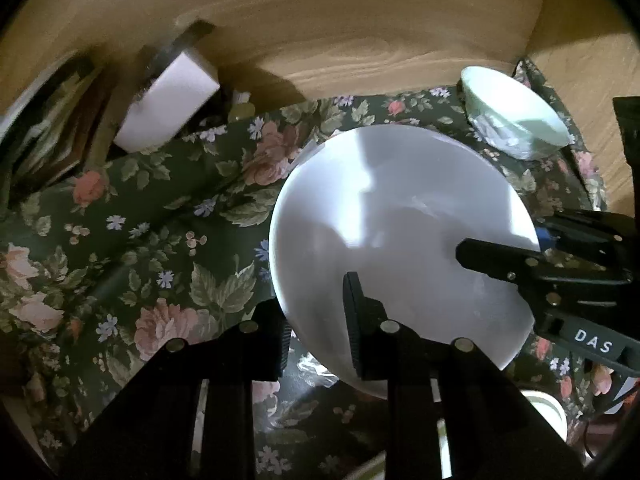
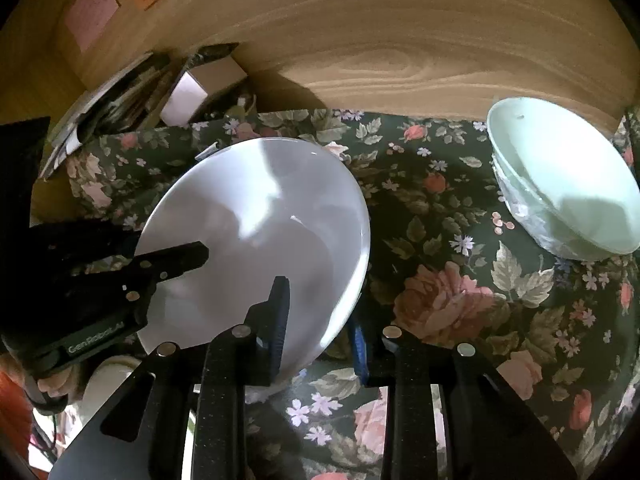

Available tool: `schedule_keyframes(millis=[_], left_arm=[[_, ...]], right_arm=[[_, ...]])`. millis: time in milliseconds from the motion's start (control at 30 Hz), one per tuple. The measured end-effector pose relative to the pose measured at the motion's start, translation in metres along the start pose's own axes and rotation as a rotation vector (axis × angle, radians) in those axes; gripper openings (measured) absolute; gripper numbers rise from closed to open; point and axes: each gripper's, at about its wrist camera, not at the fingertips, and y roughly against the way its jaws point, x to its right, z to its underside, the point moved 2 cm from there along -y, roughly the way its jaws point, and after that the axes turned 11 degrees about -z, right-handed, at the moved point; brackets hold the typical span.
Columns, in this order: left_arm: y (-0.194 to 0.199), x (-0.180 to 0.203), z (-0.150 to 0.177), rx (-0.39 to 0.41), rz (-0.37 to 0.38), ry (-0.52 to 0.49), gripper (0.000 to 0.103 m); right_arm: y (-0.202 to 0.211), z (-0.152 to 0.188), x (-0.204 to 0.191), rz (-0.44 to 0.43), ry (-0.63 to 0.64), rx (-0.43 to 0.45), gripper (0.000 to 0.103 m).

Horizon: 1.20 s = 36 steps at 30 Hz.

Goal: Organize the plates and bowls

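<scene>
Left gripper [image 1: 318,324] clamped on near rim of white plate [image 1: 400,240], one finger above, one below. Right gripper [image 2: 320,328] likewise closed narrow on same plate's rim, from opposite side; blue pad visible under edge. Plate tilted, apparently lifted off floral cloth [image 1: 140,240] covering desk, though contact at far edge hard to tell. Beyond plate, ahead and right of both grippers: pale green bowl [image 2: 568,184], lying tilted against wooden back panel [image 2: 400,40], well apart from plate. Far left: white box [image 1: 168,96] and stacked papers.

Progress, judged: early. Plate in hand, not yet placed; bowl untouched. No finished stack visible.
</scene>
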Motion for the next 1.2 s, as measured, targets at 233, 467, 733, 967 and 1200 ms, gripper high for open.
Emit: schedule_keyframes(millis=[233, 467, 733, 967, 1200], left_arm=[[0.036, -0.012, 0.005, 0.069, 0.003, 0.045, 0.024], [0.072, -0.026, 0.016, 0.128, 0.006, 0.091, 0.024], [0.103, -0.042, 0.039, 0.168, 0.000, 0.144, 0.024], [0.117, -0.049, 0.060, 0.186, -0.008, 0.190, 0.024], [0.133, -0.069, 0.088, 0.230, -0.036, 0.239, 0.024]], right_arm=[[0.020, -0.003, -0.020, 0.006, 0.052, 0.045, 0.025], [0.040, -0.004, -0.040, 0.002, 0.091, 0.093, 0.025], [0.052, 0.004, -0.068, -0.001, 0.148, 0.112, 0.025], [0.052, 0.012, -0.090, -0.019, 0.184, 0.111, 0.025], [0.048, 0.020, -0.119, -0.055, 0.228, 0.103, 0.025]])
